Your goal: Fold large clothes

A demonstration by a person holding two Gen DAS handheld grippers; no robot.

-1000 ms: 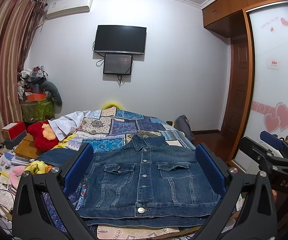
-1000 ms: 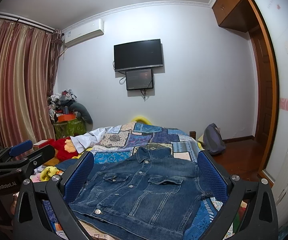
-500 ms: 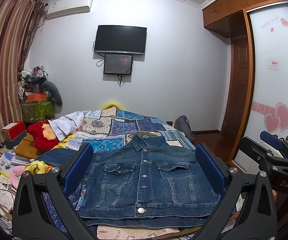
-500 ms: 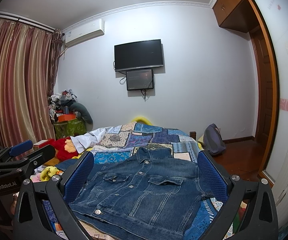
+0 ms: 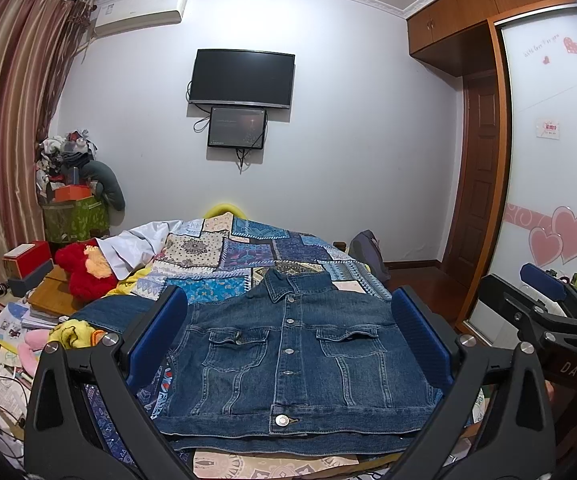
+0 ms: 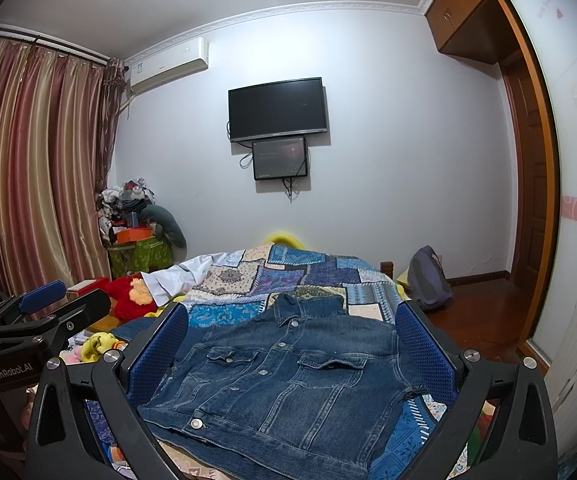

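the dark blue denim jacket (image 5: 292, 364) lies front-up and buttoned on the bed's blue patchwork quilt (image 5: 248, 248), collar toward the far wall and hem toward the cameras. one sleeve spreads out to the left of it over the quilt; the other sleeve is not visible.

the left gripper (image 5: 288, 344) hovers above the near edge of the bed, released, its blue-padded fingers (image 5: 156, 332) spread wide either side of the jacket's body in the view and grasping nothing. the right gripper (image 6: 292, 352) is likewise released and empty, its blue pads framing the jacket from a little further right.

a red plush toy (image 5: 82, 272) sits at the left edge of the bed, beside a white garment (image 5: 140, 244). a black wall-mounted television (image 5: 242, 78) hangs on the far wall.
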